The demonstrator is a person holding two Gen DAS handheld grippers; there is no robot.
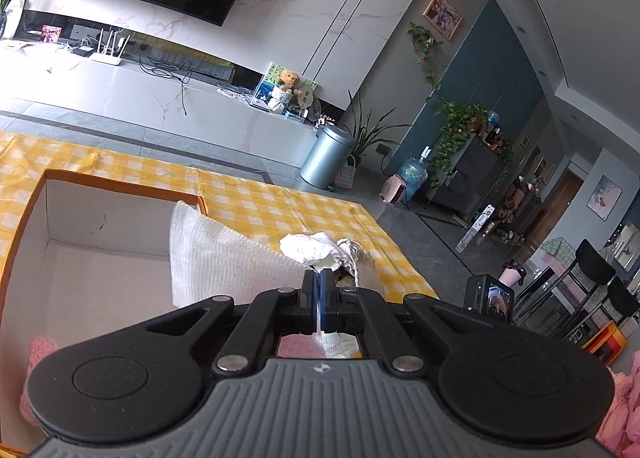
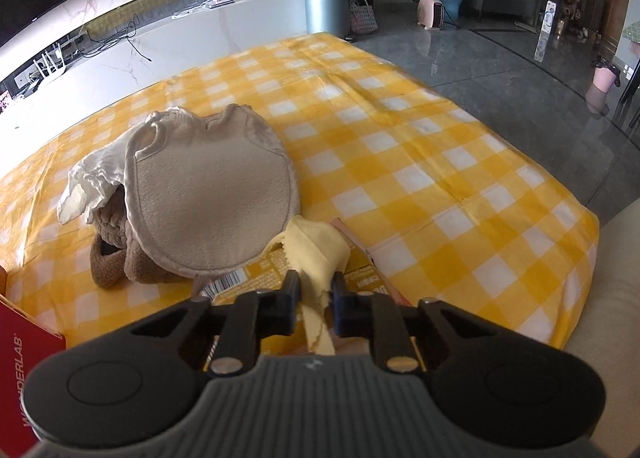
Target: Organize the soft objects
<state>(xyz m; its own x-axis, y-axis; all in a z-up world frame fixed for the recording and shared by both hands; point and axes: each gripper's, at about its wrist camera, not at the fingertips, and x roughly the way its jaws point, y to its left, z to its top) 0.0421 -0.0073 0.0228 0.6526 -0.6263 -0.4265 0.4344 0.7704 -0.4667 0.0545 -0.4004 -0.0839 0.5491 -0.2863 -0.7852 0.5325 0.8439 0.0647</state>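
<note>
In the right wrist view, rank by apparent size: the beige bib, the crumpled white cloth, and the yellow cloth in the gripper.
1. beige bib, clearly largest.
2. crumpled white cloth and yellow cloth: these look about alike. The yellow one sits closer to the camera and is partly hidden by the right gripper, so I won't rank them.

The left gripper (image 1: 321, 278) has a ribbed grey housing at the bottom of its view, stamped with a small round emblem at the centre. Two large matte black discs flank it, each with a shallow circular recess. Black linkage bars run forward from silver rivets — two near the housing, smaller ones further out — to two narrow black fingers (image 1: 308, 290). The right gripper (image 2: 316, 290) is built the same: grey ribbed body with a faint mark, black round side pods, angular cut-outs in the black arms, silver pivot pins, and blocky black fingers (image 2: 290, 298).
</note>
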